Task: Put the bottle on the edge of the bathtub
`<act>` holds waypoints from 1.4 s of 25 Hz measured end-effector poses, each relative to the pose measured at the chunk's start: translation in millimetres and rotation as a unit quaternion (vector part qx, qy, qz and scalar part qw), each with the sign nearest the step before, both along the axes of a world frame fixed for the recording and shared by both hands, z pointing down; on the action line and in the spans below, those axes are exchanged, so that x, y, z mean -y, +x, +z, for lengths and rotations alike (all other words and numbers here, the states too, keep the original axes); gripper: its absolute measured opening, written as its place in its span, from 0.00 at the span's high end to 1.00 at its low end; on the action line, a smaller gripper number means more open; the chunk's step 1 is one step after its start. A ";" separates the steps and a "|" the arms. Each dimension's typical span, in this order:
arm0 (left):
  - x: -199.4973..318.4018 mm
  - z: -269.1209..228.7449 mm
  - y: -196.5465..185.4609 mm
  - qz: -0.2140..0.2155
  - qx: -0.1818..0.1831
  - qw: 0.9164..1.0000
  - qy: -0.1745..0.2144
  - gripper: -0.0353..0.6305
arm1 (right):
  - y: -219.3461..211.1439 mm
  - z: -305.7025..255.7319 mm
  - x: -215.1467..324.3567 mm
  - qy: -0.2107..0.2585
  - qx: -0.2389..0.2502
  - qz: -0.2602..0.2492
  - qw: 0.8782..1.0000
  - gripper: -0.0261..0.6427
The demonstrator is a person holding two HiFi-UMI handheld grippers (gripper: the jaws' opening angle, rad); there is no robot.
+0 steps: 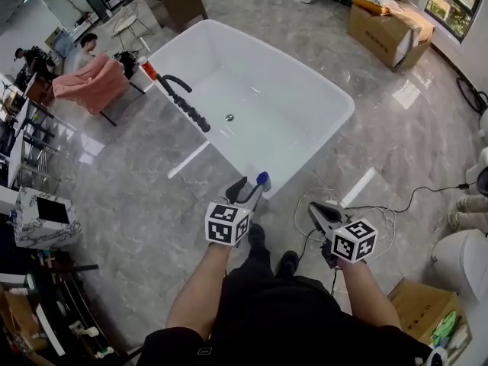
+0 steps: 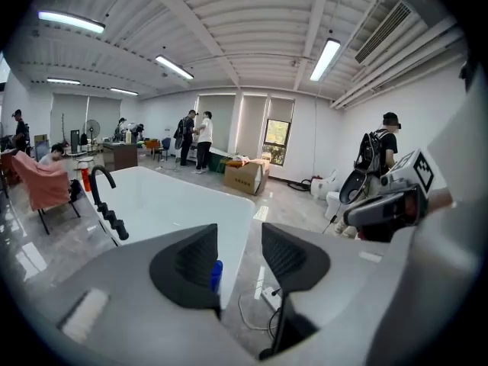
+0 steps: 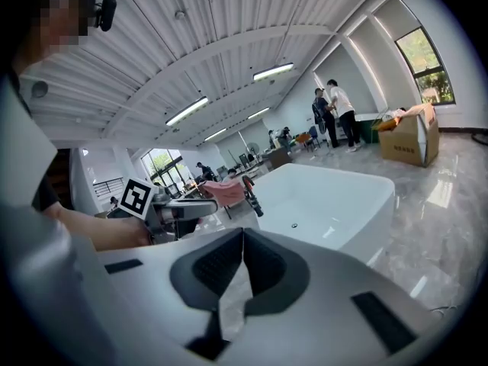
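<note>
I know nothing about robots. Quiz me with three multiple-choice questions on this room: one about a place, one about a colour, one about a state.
1. Where does the curved black tap stand?
A. on the rim of the white bathtub
B. on the floor
C. on a cardboard box

2. What colour is the small object by the tips of the left gripper?
A. green
B. blue
C. yellow

3. How are the jaws of the right gripper?
A. wide apart
B. closed on a bottle
C. closed together, empty

Answers:
1 A, the tap rises from the tub's left rim.
2 B, it shows blue in both the head view and the left gripper view.
3 C, the right gripper view shows the jaw tips meeting with nothing between them.
</note>
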State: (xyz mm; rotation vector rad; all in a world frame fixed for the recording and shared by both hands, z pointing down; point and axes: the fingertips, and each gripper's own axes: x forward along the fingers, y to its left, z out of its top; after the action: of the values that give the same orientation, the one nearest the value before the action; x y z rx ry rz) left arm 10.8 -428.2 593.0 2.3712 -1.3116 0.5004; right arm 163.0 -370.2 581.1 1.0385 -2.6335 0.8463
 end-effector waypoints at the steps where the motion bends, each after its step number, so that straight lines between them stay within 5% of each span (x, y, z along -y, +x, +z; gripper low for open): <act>1: -5.5 -10.1 -1.5 0.001 -0.001 1.000 0.008 0.67 | -2.4 -3.0 -2.3 0.003 0.004 -0.005 1.000 0.94; 7: -34.0 -44.6 -10.1 0.017 0.036 0.999 0.032 0.67 | -9.5 -28.1 -6.7 0.029 0.026 -0.024 0.999 0.94; 18: -15.6 -78.9 -58.1 -0.012 0.034 0.998 0.049 0.67 | -28.8 -62.8 14.9 0.047 0.039 -0.002 0.998 0.94; 27: -9.4 -95.5 -110.5 -0.013 -0.001 0.998 0.063 0.69 | -99.0 -85.7 26.3 0.081 0.028 -0.028 0.996 0.94; 35: 0.5 -129.0 -157.9 -0.031 -0.024 0.994 0.098 0.74 | -111.6 -117.6 39.8 0.143 -0.011 -0.008 0.990 0.94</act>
State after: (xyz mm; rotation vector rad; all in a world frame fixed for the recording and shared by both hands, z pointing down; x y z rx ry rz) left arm -147.0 -428.7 464.0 2.4717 -1.4684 0.3053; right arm 51.4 -410.1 463.4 1.0796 -2.7965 0.4579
